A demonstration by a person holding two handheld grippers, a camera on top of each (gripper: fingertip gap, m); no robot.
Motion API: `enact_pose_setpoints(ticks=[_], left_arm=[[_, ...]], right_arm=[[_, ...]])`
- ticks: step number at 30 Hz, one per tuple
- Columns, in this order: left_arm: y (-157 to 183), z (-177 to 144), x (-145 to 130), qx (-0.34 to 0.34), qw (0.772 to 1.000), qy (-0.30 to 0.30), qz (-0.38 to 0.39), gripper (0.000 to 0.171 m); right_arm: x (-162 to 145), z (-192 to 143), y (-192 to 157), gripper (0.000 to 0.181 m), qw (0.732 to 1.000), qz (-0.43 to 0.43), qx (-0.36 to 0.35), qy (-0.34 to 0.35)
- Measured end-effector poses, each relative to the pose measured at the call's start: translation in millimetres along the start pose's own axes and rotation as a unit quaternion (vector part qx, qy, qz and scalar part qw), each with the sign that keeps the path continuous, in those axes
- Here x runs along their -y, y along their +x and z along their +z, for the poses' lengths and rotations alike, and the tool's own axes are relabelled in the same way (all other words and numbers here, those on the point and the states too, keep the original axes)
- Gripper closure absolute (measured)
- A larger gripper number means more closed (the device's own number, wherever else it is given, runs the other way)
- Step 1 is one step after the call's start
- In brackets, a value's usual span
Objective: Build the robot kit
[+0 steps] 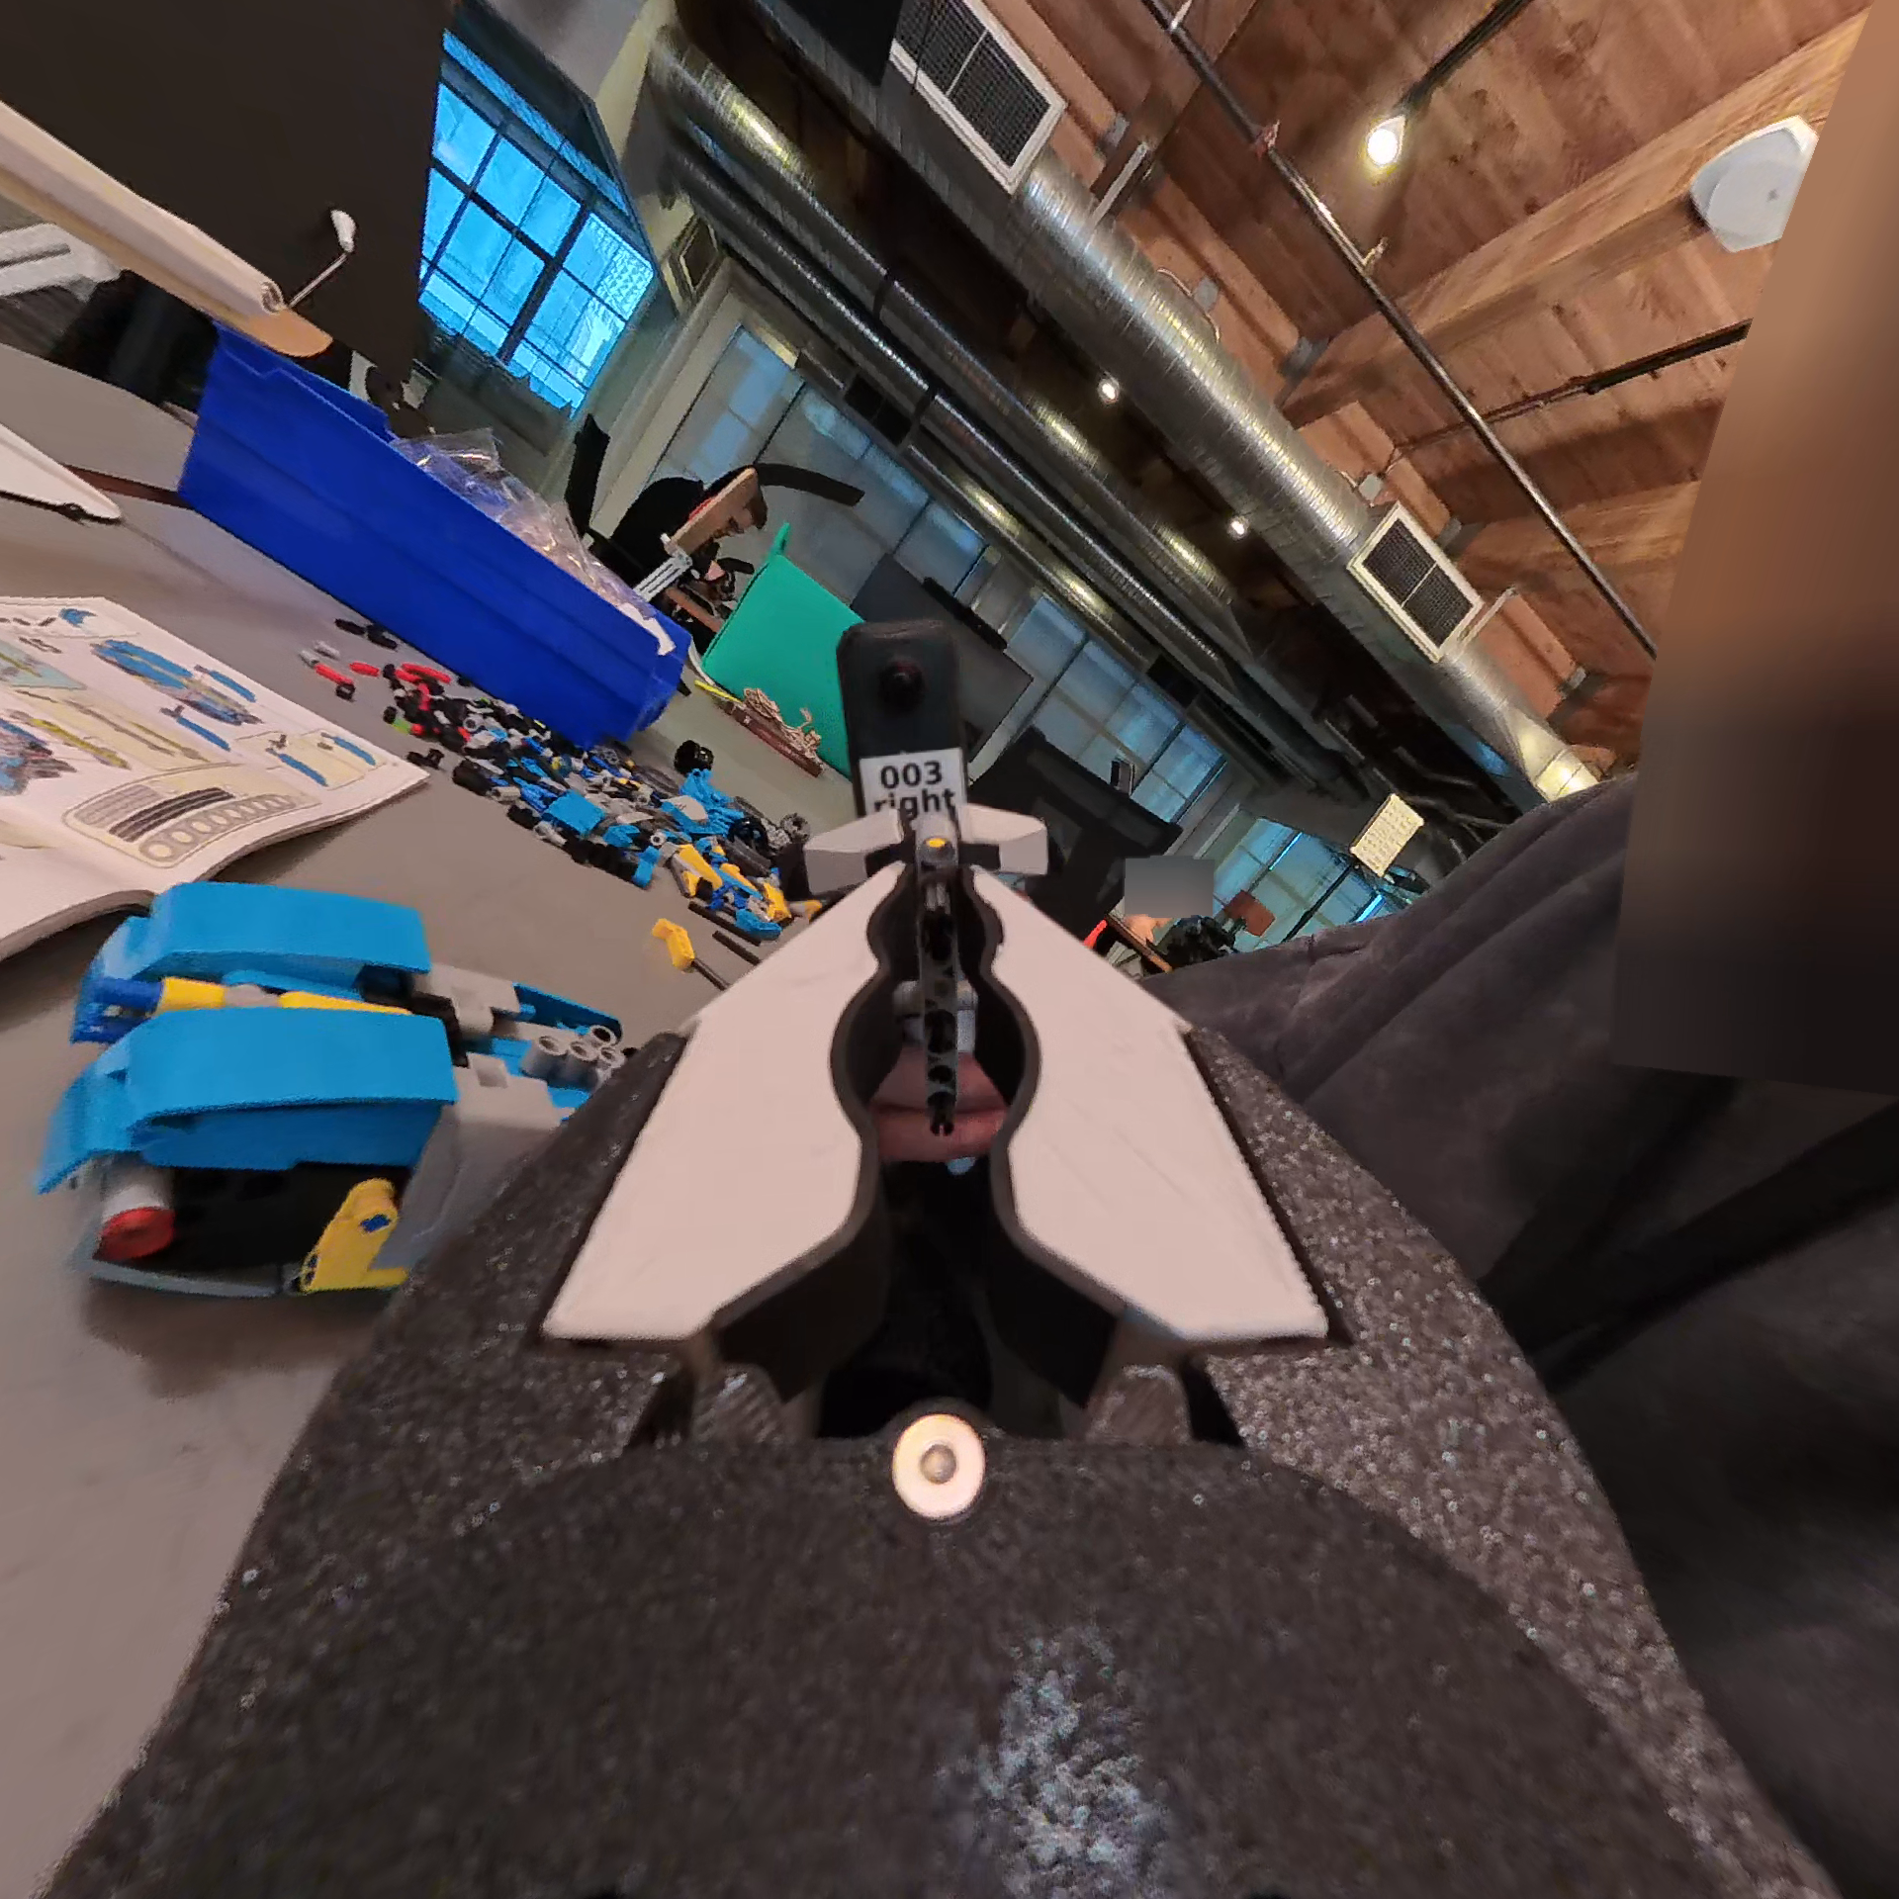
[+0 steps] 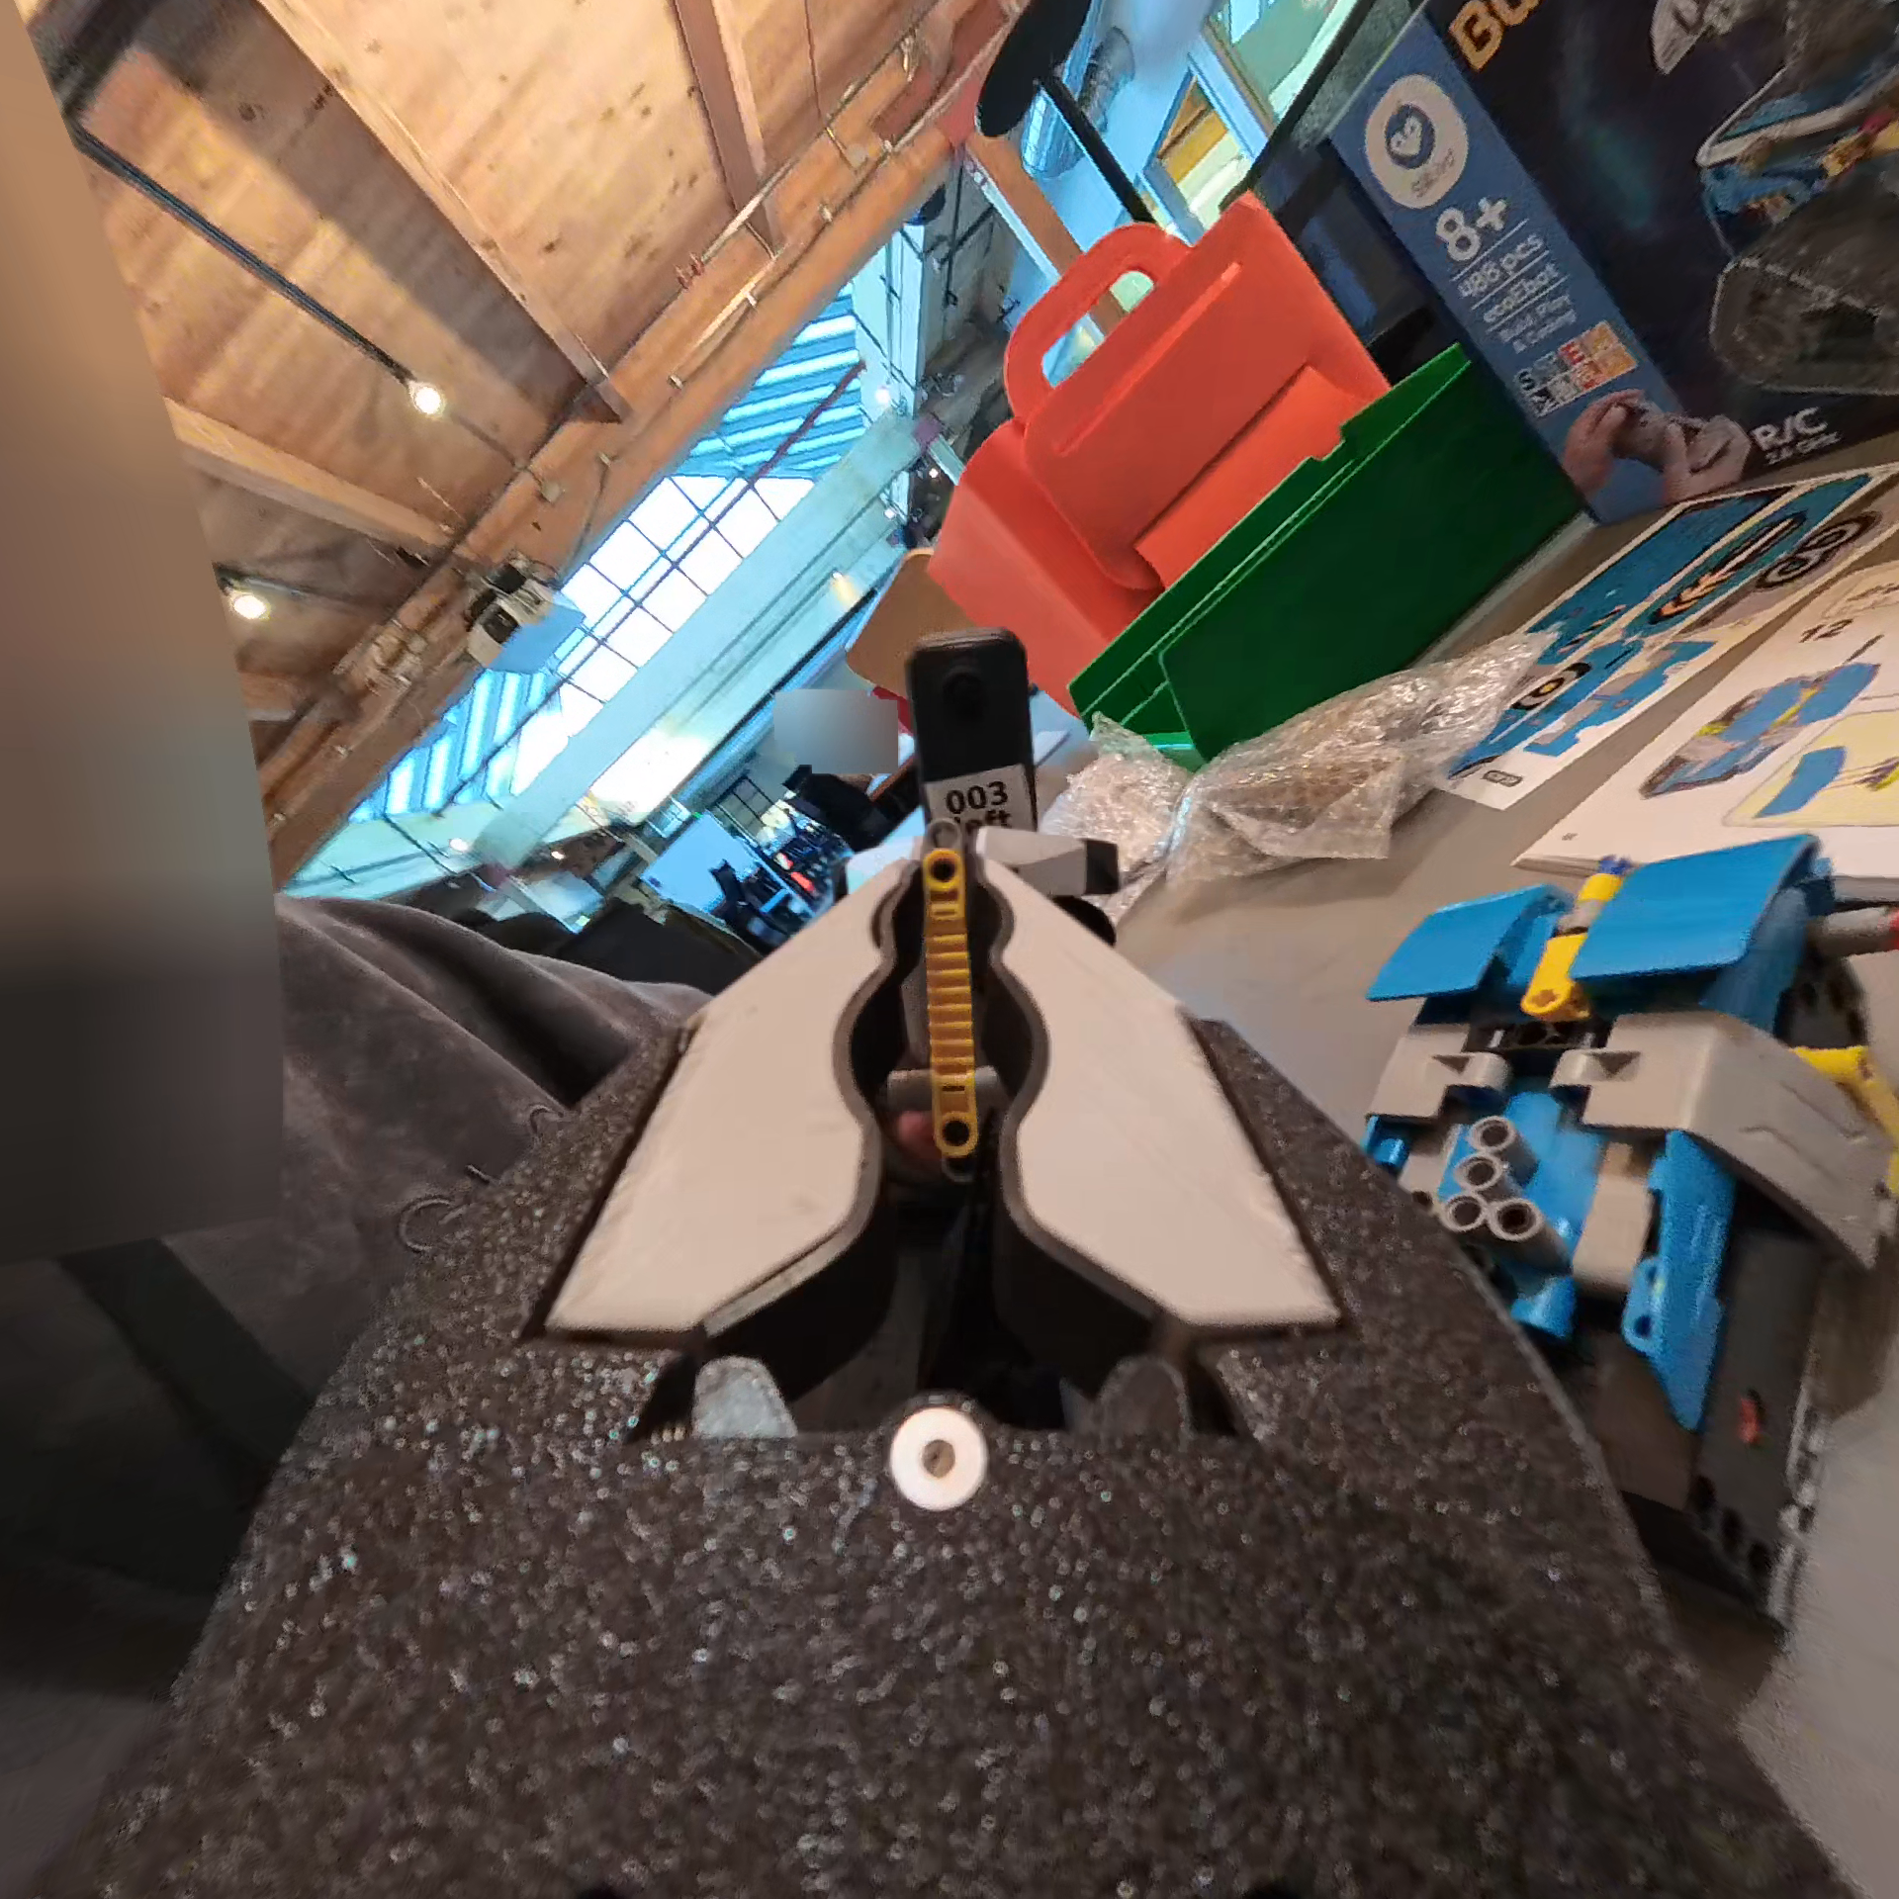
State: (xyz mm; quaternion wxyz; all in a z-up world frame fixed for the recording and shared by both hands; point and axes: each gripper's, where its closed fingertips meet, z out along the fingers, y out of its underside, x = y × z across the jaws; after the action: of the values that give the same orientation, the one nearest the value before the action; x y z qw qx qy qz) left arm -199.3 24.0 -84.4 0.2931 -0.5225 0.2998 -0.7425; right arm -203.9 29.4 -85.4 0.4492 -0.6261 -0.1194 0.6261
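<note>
My left gripper (image 1: 930, 873) is raised off the table and shut on a thin black holed beam (image 1: 937, 987) with a small grey piece beside it. My right gripper (image 2: 951, 863) is shut on a yellow toothed strip (image 2: 951, 1012) standing along the fingers. The two grippers face each other tip to tip; the right one's grey fingertips (image 1: 1017, 843) and camera (image 1: 904, 699) show just beyond my left tips, and the left one's camera (image 2: 971, 709) shows in the right wrist view. A blue, grey and yellow brick vehicle (image 1: 267, 1079) lies on the grey table (image 1: 154, 1439), also in the right wrist view (image 2: 1644, 1110).
A pile of loose small pieces (image 1: 617, 791) lies by a blue bin (image 1: 411, 545) and an open instruction booklet (image 1: 134, 740). A red case (image 2: 1151, 411), green bin (image 2: 1336, 575), printed box (image 2: 1644, 206) and crumpled plastic bags (image 2: 1285, 771) stand behind. A person's dark grey clothing (image 1: 1541, 1028) is close. Only a small space, under 4 cm, lies between the two pairs of fingers.
</note>
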Motion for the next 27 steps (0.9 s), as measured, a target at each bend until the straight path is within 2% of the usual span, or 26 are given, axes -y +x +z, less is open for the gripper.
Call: enact_pose_setpoints(ticks=[6,8,11,14,16,18,19,20,24,26,27], left_arm=[[-3,-2,3,0.005,1.0,-0.002,-0.003,0.164],[-7,-7,10,0.009,1.0,0.015,-0.016,0.165],[-14,-17,20,0.01,0.998,0.042,-0.045,0.166],[-18,-20,24,0.011,0.996,0.054,-0.064,0.165],[-22,-22,25,0.014,0.994,0.065,-0.083,0.165],[-29,-24,27,0.024,0.991,0.081,-0.103,0.165],[-32,-25,28,0.028,0.989,0.089,-0.112,0.165],[-35,-26,29,0.032,0.988,0.097,-0.119,0.166],[-38,-24,28,0.032,0.983,0.114,-0.143,0.165],[-38,-23,26,0.029,0.982,0.113,-0.151,0.165],[-38,-23,26,0.031,0.982,0.11,-0.15,0.165]], right_arm=[[3,1,2,0.173,1.0,-0.012,-0.006,-0.017],[8,-6,-1,0.163,1.0,-0.013,0.009,-0.015],[-7,-16,7,0.154,0.996,-0.04,-0.015,-0.076],[-27,-11,6,0.144,0.987,-0.089,-0.028,-0.133],[-29,-7,14,0.133,0.966,-0.191,-0.092,-0.151],[-21,-6,24,0.129,0.912,-0.333,-0.187,-0.151],[-17,-4,26,0.128,0.886,-0.377,-0.225,-0.148],[-14,-1,25,0.126,0.869,-0.402,-0.252,-0.139],[-15,10,35,0.129,0.837,-0.425,-0.315,-0.142],[-17,9,40,0.15,0.822,-0.434,-0.332,-0.158],[-15,6,41,0.152,0.815,-0.442,-0.341,-0.16]])
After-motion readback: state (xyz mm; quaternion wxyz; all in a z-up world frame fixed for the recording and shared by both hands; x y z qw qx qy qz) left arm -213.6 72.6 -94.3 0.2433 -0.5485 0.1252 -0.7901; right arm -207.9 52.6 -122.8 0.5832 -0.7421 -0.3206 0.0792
